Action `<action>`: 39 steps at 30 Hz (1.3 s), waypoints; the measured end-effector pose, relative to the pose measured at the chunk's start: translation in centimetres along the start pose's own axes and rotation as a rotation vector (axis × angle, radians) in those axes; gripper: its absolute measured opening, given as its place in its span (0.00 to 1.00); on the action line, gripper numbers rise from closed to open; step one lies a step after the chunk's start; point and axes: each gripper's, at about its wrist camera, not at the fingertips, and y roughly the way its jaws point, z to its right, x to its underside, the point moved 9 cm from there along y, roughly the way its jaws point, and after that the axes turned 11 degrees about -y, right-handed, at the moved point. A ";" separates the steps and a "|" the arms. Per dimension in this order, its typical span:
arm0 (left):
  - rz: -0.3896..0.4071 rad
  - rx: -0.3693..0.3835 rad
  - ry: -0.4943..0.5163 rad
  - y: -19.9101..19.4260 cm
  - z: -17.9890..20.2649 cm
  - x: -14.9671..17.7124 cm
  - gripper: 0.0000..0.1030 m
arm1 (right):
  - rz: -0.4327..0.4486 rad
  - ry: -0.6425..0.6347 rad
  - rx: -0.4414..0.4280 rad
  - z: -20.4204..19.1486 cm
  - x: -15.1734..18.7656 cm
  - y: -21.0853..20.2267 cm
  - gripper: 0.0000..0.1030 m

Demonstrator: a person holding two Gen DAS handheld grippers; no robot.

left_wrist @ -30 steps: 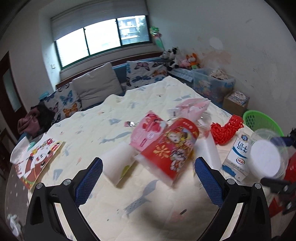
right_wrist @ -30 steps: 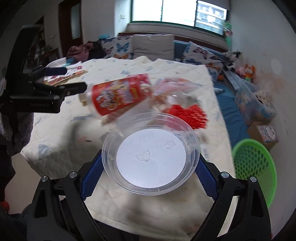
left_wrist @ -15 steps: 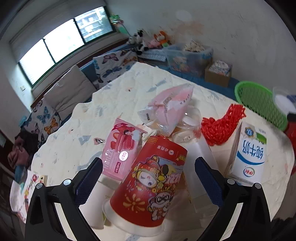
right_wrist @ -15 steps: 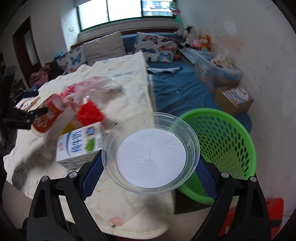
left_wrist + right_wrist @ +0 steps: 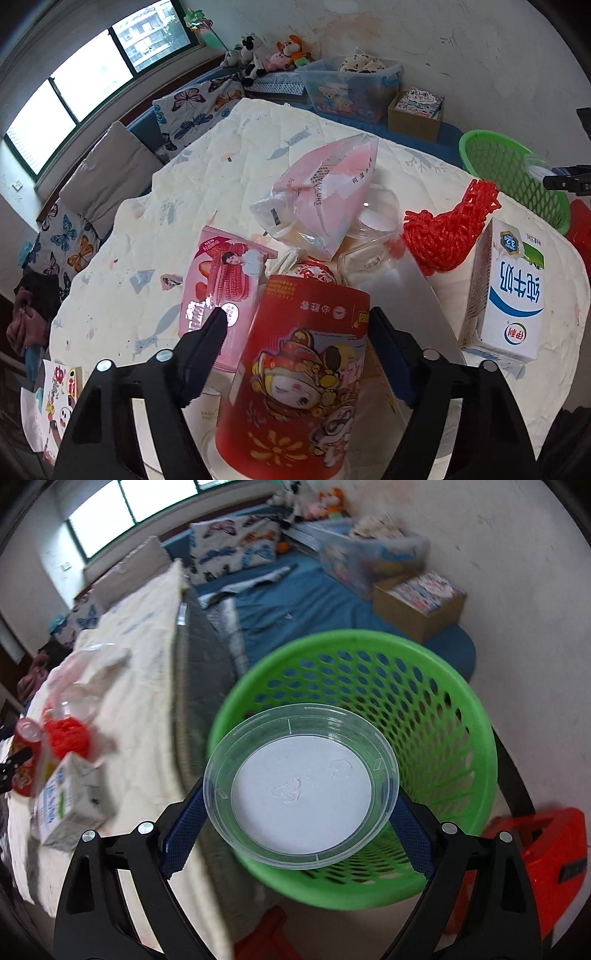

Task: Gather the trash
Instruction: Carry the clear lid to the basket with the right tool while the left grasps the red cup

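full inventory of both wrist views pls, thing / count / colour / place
red cup: 1, red with cartoon print, between left gripper fingers
clear lid: 1, transparent, in right gripper above basket
green basket: 1, green mesh, on floor beside bed
milk carton: 1, white and blue, bed edge
red net: 1, red, left of carton
pink bag: 1, pink and clear, bed centre
pink snack box: 1, pink, left of cup
clear container: 1, transparent, behind cup
cardboard box: 1, brown, by wall
left hand-held gripper: 1, black, blue pads
right hand-held gripper: 1, black, blue pads
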 end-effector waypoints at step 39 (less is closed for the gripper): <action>0.251 0.148 -0.173 -10.9 2.1 -7.9 0.57 | -0.427 0.265 -0.023 4.1 1.8 12.3 0.89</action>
